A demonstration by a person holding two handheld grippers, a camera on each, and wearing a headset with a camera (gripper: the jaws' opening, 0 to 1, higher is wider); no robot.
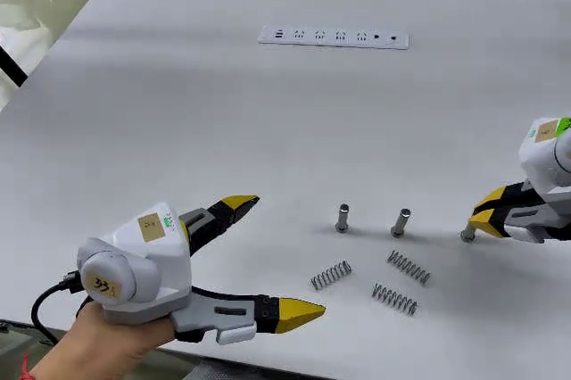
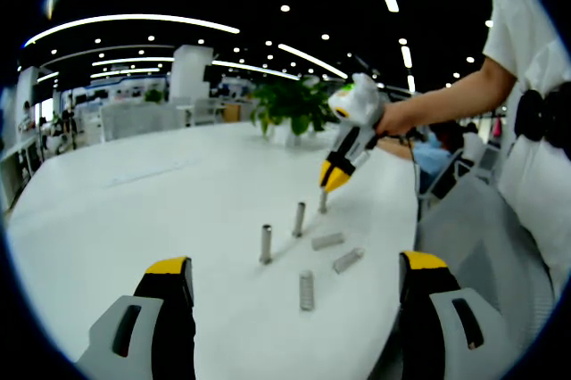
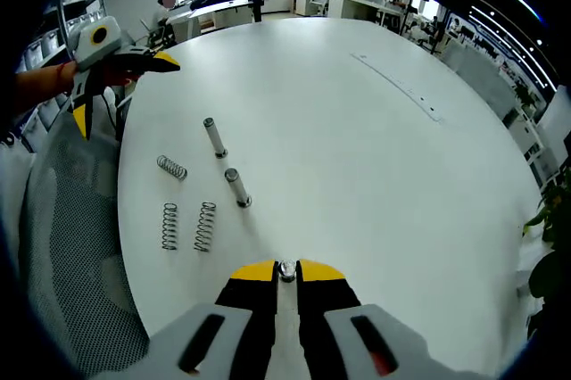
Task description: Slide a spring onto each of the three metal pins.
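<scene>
Three short metal pins stand upright in a row on the white table: the left pin (image 1: 343, 217), the middle pin (image 1: 401, 221) and the right pin (image 1: 467, 234). Three springs lie flat in front of them (image 1: 331, 275) (image 1: 409, 267) (image 1: 394, 299). My right gripper (image 1: 483, 211) is shut on the right pin (image 3: 286, 270), whose head sits between the yellow tips (image 3: 286, 275). My left gripper (image 1: 272, 258) is open and holds nothing, left of the springs. Its own view shows the pins (image 2: 266, 243) and springs (image 2: 306, 289) ahead between its wide jaws.
A white power strip (image 1: 333, 37) lies flat at the far side of the table. The table's near edge (image 1: 232, 364) runs just below my left gripper. A person's arm and the right gripper (image 2: 337, 175) appear in the left gripper view.
</scene>
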